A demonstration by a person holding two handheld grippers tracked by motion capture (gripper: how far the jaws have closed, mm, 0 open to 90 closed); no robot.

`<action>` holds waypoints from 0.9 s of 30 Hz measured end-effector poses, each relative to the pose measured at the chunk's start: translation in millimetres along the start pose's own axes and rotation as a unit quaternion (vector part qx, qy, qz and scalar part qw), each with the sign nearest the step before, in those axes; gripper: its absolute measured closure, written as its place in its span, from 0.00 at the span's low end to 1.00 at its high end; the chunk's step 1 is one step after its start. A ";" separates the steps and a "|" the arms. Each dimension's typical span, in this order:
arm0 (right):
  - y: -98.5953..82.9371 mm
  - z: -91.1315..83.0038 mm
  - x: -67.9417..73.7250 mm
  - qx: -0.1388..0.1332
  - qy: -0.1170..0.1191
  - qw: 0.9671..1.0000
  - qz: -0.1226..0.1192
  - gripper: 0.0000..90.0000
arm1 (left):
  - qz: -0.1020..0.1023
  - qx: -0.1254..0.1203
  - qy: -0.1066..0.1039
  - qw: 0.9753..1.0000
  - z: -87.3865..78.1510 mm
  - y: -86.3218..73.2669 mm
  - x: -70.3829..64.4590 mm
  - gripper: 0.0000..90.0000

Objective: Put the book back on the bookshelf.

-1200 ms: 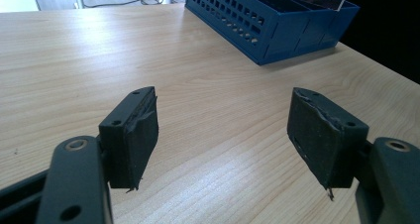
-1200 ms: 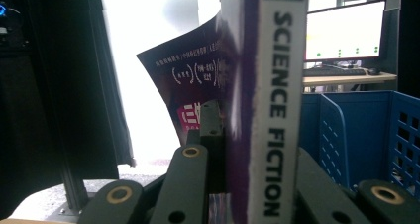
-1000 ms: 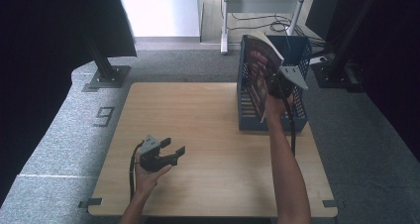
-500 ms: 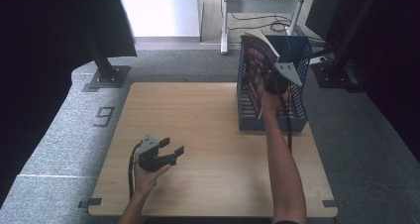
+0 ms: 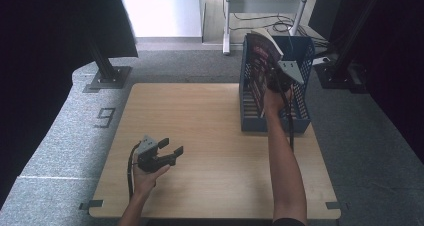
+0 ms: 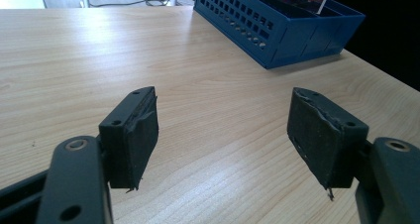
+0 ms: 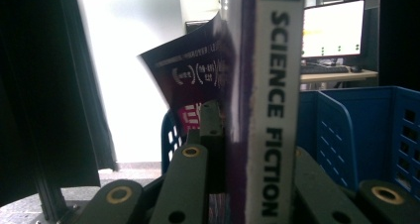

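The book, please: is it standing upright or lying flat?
Upright. The book stands on end, spine vertical, clamped by the right gripper above the blue rack.

Open tabletop point(image 5: 210, 121) ahead of left hand-held gripper point(image 5: 167, 151); blue rack point(image 5: 300, 121) at far right edge.

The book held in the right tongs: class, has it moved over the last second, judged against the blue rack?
Yes, slightly. The book, clamped in the right tongs, has tipped more upright and edged left over the blue rack.
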State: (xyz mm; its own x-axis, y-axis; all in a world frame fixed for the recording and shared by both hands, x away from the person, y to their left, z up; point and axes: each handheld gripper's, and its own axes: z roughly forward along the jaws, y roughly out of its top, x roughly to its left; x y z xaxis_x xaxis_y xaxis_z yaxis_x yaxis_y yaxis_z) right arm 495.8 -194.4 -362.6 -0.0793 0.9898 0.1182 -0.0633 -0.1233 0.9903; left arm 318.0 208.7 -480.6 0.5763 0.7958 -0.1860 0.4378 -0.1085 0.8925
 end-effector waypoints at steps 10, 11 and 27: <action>1.1 5.4 -1.2 -0.006 -0.005 1.000 0.009 0.91 | 0.001 0.001 0.001 1.000 0.6 -0.4 -0.6 0.31; 1.6 7.3 -1.2 -0.006 -0.006 1.000 0.008 0.91 | 0.001 0.001 0.001 1.000 0.9 -0.5 -0.8 0.31; -27.4 29.6 14.5 0.001 -0.003 1.000 -0.008 0.91 | -0.005 0.002 0.004 1.000 1.7 -2.5 5.5 0.31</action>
State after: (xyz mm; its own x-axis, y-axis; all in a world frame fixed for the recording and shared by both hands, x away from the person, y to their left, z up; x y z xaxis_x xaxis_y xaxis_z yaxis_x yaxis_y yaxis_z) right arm 525.9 -174.6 -385.9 -0.0727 0.9920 0.1030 -0.0621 -0.1076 0.9923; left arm 321.2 212.4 -484.5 0.5661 0.8020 -0.1906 0.4461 -0.1037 0.8889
